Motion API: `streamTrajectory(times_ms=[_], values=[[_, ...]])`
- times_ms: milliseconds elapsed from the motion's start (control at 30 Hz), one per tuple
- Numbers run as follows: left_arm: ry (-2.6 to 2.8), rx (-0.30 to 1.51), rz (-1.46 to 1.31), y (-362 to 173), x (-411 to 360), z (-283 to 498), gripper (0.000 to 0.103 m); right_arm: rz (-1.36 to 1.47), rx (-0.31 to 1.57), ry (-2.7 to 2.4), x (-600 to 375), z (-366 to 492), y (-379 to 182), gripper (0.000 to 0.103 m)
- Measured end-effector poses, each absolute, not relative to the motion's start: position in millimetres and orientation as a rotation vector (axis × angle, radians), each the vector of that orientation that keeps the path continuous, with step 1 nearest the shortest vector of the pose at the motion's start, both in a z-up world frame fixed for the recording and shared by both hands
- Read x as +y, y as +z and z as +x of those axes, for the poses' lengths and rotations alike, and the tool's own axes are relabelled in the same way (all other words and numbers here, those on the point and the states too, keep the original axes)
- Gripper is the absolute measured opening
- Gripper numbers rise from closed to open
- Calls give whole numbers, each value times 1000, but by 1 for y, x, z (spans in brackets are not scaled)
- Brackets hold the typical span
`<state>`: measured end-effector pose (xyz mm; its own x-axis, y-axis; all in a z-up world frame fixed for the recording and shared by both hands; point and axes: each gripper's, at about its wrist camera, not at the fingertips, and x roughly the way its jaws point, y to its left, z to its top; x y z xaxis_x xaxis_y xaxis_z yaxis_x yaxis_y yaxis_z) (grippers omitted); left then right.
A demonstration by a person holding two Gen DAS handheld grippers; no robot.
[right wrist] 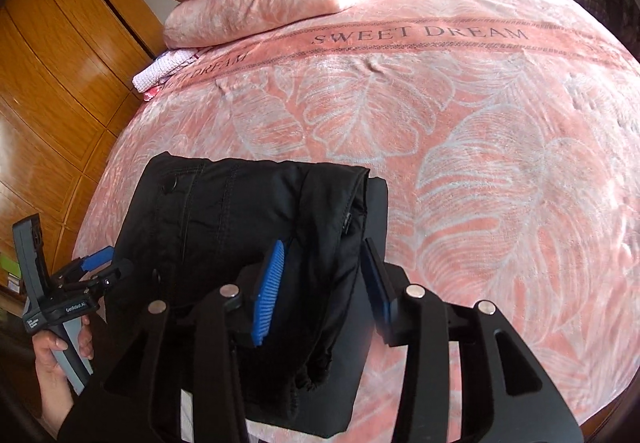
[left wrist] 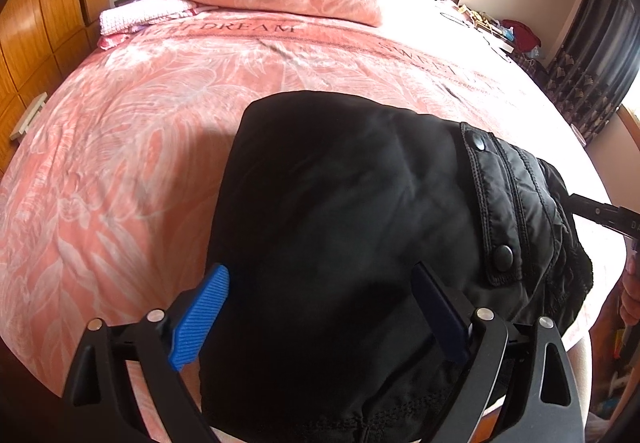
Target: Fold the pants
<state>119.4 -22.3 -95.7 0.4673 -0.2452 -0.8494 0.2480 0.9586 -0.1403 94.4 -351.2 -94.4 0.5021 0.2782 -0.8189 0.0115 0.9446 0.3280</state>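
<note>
Pants [left wrist: 340, 211]: folded black bundle on pink bedspread [left wrist: 120, 163], near bed edge. Soft, light, slippery. Left gripper [left wrist: 324, 311] spread wide; right gripper [right wrist: 324, 275] part-open, astride waistband, not pinching. Grip stitched waistband.

Both wrist cameras look steeply down along their tool, close above the black pants [left wrist: 340, 223] on the bed [right wrist: 440, 123], which both views share.

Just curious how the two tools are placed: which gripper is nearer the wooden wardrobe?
Left. The left gripper is at the edge of the black pants facing the wooden wardrobe; the right gripper straddles a fold on their far side.
</note>
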Motion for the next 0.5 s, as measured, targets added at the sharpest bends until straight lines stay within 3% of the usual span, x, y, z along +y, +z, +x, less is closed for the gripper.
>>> streamTrajectory(times_ms=[400,500], values=[[-305,1048,10,-93,-30,99,96,415,1102,201,-341,40,-116,49],[-306,1050,11,-94,-30,96,96,478,1120,239,-339,40,-122,44]])
